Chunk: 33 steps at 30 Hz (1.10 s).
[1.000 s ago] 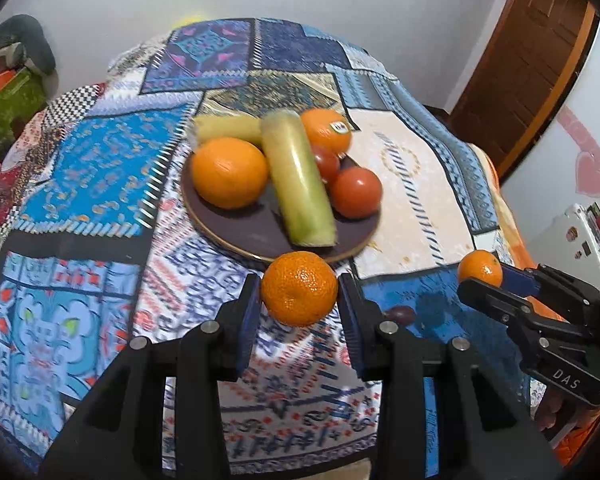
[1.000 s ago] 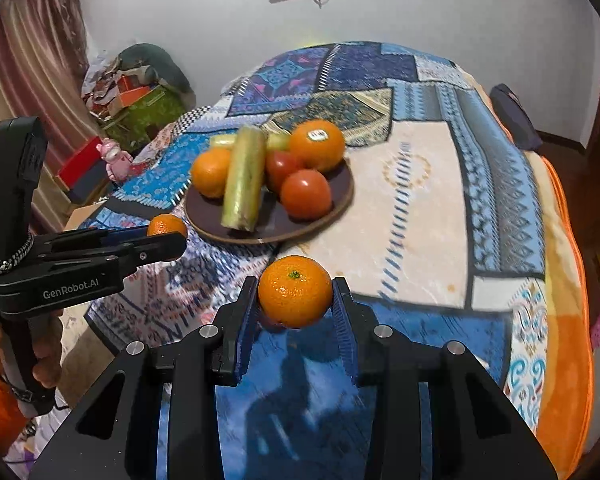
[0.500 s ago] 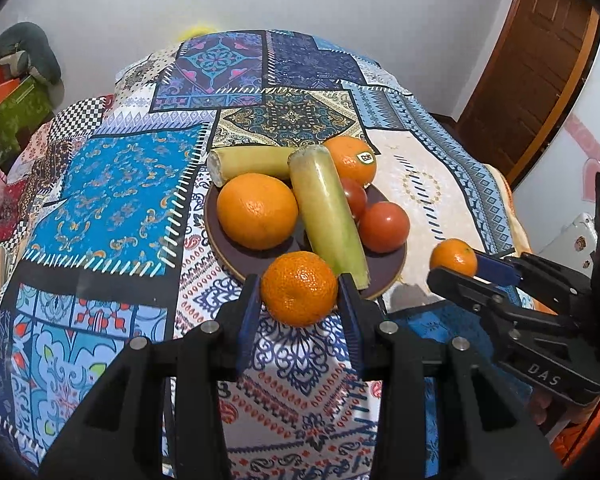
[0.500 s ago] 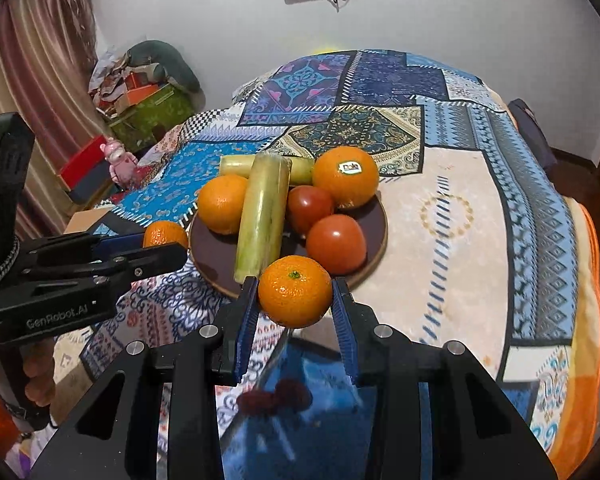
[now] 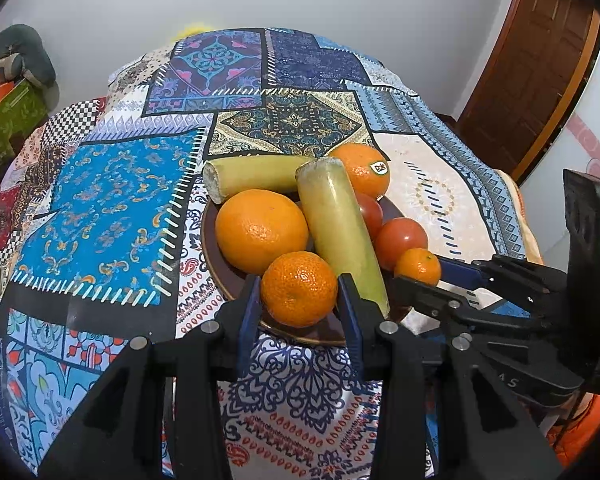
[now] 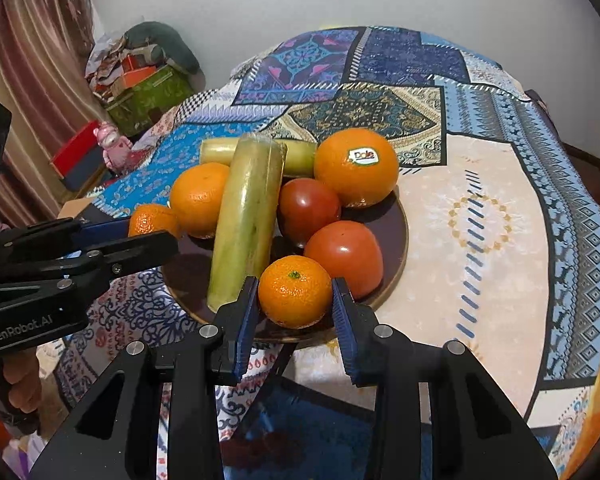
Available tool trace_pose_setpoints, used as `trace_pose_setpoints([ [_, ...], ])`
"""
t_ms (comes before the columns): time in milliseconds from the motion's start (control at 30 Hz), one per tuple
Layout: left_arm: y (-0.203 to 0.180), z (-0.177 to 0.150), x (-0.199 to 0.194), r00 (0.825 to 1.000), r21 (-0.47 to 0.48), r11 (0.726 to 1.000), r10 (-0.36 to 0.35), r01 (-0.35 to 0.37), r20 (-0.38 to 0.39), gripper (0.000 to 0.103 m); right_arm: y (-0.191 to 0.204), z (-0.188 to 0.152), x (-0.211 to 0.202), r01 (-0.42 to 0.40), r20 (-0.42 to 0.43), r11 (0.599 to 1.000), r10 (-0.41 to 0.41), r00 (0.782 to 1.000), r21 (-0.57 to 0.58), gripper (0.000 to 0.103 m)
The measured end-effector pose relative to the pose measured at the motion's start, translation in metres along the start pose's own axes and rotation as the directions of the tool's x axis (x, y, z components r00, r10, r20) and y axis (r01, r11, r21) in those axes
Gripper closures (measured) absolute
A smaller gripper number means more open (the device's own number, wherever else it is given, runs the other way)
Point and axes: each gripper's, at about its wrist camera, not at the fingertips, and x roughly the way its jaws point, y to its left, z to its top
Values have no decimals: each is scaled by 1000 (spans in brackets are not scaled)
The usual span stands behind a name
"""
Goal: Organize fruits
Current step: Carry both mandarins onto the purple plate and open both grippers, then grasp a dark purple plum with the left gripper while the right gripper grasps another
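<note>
The left claw (image 5: 299,312) grips one mandarin (image 5: 299,288) at the brown plate's (image 5: 210,248) near rim; the right claw (image 6: 295,316) clamps another mandarin (image 6: 295,291) by the tomato (image 6: 346,254). Best to lower each into a bare gap before releasing, so neither rolls onto the patchwork bedspread (image 6: 480,208).

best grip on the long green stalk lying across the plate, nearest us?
Probably its middle span, gripper fingers across the width, coming from above. The green stalk lies lengthwise on the plate, leaning on the second stalk, with an orange and tomatoes crowding both flanks, so only the top is open.
</note>
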Motion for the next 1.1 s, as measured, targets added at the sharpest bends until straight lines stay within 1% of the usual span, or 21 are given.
trace_pose_setpoints([
  [33,0,0,2,1000,1,1000,-3,3,-3,65,0,0,-1,4,0,1000,-4,1000,-5,70],
  [167,-1,-1,9,1000,9,1000,-6,6,-19,65,-6,-1,-1,-22,-5,1000,22,1000,12,69],
  [367,-2,-1,15,999,-1,1000,-4,4,-36,64,-5,-2,2,-24,-17,999,24,1000,28,68],
  [467,-3,-1,10,999,0,1000,-16,16,-36,63,-8,0,-1,-32,-9,998,32,999,47,57],
  [567,-6,-1,1,1000,13,1000,-13,13,-19,63,-7,1,-9,-24,4,999,24,1000,37,56],
  [700,-8,-4,-14,1000,19,1000,-10,10,9,57,-5,-2,-23,-9,17,1000,9,1000,15,56],
  [833,-11,-12,-30,999,24,999,-22,22,28,55,-5,-11,-36,3,15,1000,-3,1000,-4,56],
  [900,-15,-17,-37,999,35,999,-15,13,38,52,-5,-19,-41,14,7,1000,-13,1000,-16,55],
  [1000,-19,-26,-45,999,51,999,-2,0,53,43,-6,-30,-42,23,-16,999,-23,1000,-28,55],
  [1100,-23,-36,-48,999,63,998,-3,0,49,42,-11,-40,-41,18,-46,1000,-18,999,-11,55],
])
